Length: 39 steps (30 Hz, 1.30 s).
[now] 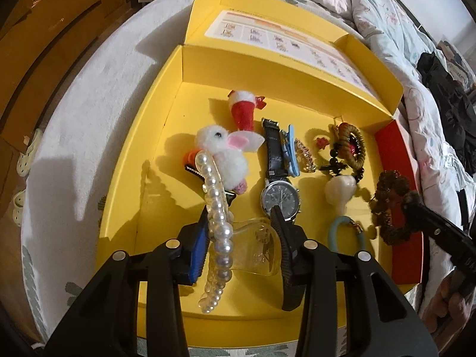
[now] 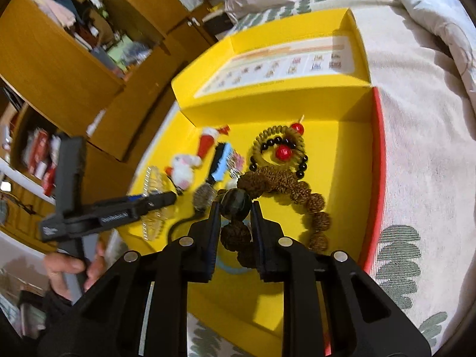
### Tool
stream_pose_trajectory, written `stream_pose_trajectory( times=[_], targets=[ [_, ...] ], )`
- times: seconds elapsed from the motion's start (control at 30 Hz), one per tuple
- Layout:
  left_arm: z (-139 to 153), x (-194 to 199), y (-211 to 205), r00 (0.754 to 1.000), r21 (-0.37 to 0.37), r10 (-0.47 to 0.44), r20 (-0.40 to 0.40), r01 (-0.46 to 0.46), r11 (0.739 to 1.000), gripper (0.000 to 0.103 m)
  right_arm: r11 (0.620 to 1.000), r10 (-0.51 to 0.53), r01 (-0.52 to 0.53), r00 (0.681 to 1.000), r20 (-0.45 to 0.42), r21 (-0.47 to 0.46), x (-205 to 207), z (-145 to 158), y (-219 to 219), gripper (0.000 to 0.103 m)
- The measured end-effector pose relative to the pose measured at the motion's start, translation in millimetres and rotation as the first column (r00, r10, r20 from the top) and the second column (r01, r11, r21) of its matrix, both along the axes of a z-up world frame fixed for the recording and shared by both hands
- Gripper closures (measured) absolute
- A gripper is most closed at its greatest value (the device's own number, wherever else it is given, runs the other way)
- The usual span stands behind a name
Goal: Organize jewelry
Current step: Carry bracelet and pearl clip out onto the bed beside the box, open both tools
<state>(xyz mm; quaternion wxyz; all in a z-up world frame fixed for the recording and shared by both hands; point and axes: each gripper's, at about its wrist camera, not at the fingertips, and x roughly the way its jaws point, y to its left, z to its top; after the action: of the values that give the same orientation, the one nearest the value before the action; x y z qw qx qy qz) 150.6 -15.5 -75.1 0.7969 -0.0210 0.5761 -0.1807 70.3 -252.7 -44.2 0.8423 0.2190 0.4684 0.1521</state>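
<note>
An open yellow box (image 1: 131,196) lies on a bed and holds jewelry. My left gripper (image 1: 240,212) points down into it, shut on a clear claw clip edged with pearls (image 1: 218,223) that fills the gap between its pads. Just past it lie a silver watch (image 1: 279,199) and a white bunny clip (image 1: 226,154). My right gripper (image 2: 235,204) is shut on a brown bead bracelet (image 2: 297,190), pinching its large dark bead, and the rest of the strand hangs over the box's right side. Under it lie a coil hair tie with red and black beads (image 2: 276,145).
Also in the box are a red hat clip (image 1: 242,110), a blue clip (image 1: 290,151) and a light-blue hair tie (image 1: 336,235). The lid (image 1: 267,26) stands open behind. A quilt (image 1: 395,29) is heaped to the right. A wooden wardrobe (image 2: 59,68) stands on the left.
</note>
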Motion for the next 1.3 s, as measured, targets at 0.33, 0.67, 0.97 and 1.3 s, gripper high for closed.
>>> stream_pose_trajectory(
  times=[0.33,0.67,0.97,1.3],
  targets=[
    [18.5,-8.2,-5.7,0.999,-0.02,-0.003,0.052,0.004,1.0,0.063,0.99,-0.046,0.038,0.997,0.057,0.135,-8.1,25.9,-30.8,0.082],
    [44.4,-25.0,-0.6,0.994,-0.035,-0.005,0.105,0.009,0.999,0.063,0.976,-0.079,0.049,0.988,0.135,0.212,-38.6,67.4,-54.5,0.082],
    [73.5,-61.9,27.1,0.985,-0.043,0.027,0.17,-0.02,0.999,0.063,0.976,-0.167,0.138,0.971,0.169,0.171,-100.4,99.6,-87.7,0.082],
    [50.3,-79.9,94.3,0.969,0.01,0.204,0.137,-0.208,0.978,0.063,0.963,-0.269,0.267,0.961,0.061,0.042,-162.3,60.9,-117.8,0.082]
  ],
)
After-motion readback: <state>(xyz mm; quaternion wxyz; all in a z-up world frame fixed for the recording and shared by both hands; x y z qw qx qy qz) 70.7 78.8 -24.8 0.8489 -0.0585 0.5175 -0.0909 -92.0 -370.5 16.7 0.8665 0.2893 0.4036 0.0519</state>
